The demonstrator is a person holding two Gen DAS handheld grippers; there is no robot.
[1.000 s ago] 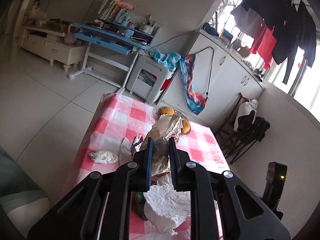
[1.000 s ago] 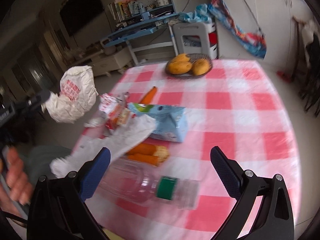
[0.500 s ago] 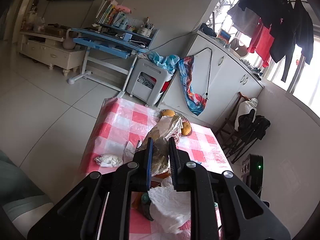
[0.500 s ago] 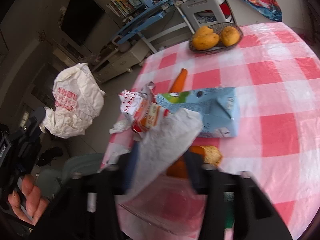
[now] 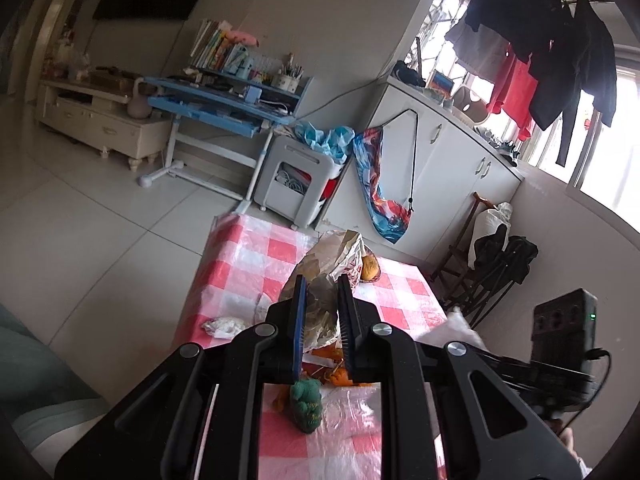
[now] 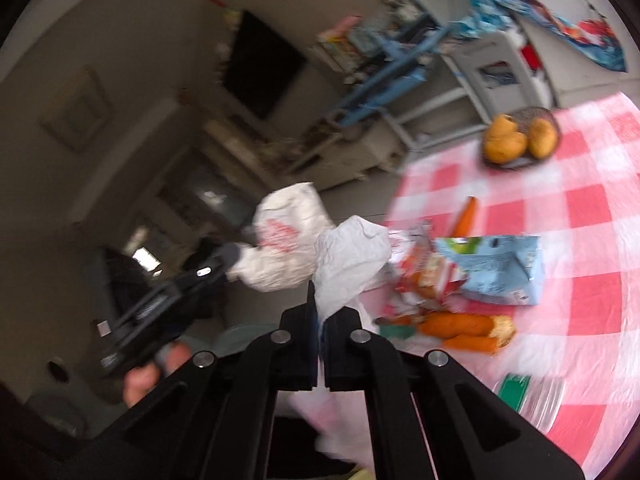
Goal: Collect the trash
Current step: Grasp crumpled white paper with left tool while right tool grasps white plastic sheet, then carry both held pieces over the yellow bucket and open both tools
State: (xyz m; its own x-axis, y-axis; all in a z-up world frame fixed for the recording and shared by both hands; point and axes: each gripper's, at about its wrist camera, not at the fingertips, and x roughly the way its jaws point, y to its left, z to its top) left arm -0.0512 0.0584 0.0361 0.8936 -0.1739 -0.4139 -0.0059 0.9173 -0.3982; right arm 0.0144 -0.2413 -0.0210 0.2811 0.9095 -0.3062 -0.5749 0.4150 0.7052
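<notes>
Both pinch: right hand-held gripper (image 6: 320,312) white paper (image 6: 352,256); left hand-held gripper (image 5: 322,308) bag (image 5: 320,312).

We note a pale tiled floor (image 5: 72,216). A blue desk (image 5: 216,108) stands against the wall; left of it a cream cabinet (image 5: 100,128), right of it white cupboards (image 5: 452,168). Above those, bright windows (image 5: 600,152) with hanging clothes (image 5: 560,40).
</notes>
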